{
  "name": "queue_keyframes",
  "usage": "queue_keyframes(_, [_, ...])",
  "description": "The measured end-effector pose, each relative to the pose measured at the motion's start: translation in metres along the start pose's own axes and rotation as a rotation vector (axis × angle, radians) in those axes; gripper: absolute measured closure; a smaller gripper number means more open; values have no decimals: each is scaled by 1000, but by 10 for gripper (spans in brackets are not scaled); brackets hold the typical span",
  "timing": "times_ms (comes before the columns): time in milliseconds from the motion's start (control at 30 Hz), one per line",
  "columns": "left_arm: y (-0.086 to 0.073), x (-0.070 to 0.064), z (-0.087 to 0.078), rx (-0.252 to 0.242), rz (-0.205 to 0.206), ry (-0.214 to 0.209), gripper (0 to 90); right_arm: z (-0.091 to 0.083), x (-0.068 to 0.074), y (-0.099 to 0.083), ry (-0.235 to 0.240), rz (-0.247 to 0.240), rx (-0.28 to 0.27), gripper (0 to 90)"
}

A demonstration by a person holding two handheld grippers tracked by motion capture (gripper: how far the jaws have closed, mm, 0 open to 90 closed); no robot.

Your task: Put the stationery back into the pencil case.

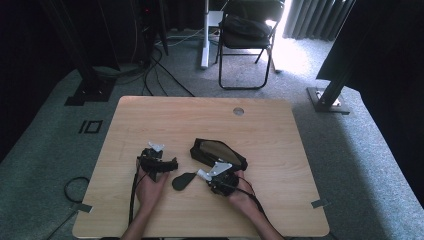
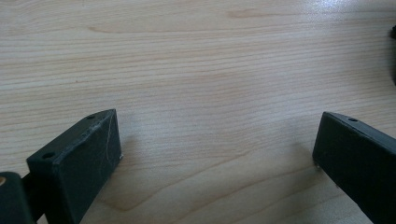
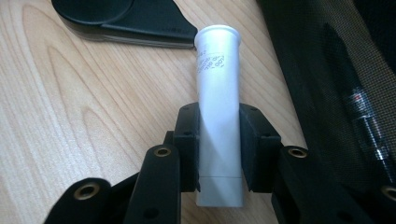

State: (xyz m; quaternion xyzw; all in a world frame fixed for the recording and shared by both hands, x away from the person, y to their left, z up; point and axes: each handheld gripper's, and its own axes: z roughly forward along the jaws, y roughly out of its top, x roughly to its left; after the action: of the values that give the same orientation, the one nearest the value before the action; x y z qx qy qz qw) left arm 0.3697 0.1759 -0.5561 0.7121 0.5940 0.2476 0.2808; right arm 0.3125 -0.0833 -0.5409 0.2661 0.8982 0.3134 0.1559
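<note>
Grey carpet floor (image 1: 50,150); black folding chair (image 1: 247,35) behind wooden table (image 1: 270,125); bright daylight by grey curtain (image 1: 312,17)

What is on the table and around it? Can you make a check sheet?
Surface: wooden table, bare in front of the left claw.
Job's things: white tube; black mesh pouch with a pen inside.
Clutter: flat black case.
Claws: left claw open above bare wood; right claw shut on the white tube.
Cables: one trails from each claw; more on the floor.
Surroundings: folding chair, grey carpet, curtain.
</note>
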Motion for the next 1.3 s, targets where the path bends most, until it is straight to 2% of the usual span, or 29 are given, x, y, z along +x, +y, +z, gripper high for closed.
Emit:
queue_keyframes(467, [0,0,0,0,2,-1,13,-15,3,7,-15,-18,-44,710])
queue_keyframes(1300, [0,0,0,0,1,-1,13,-34,7,16,-15,-30,-97,710])
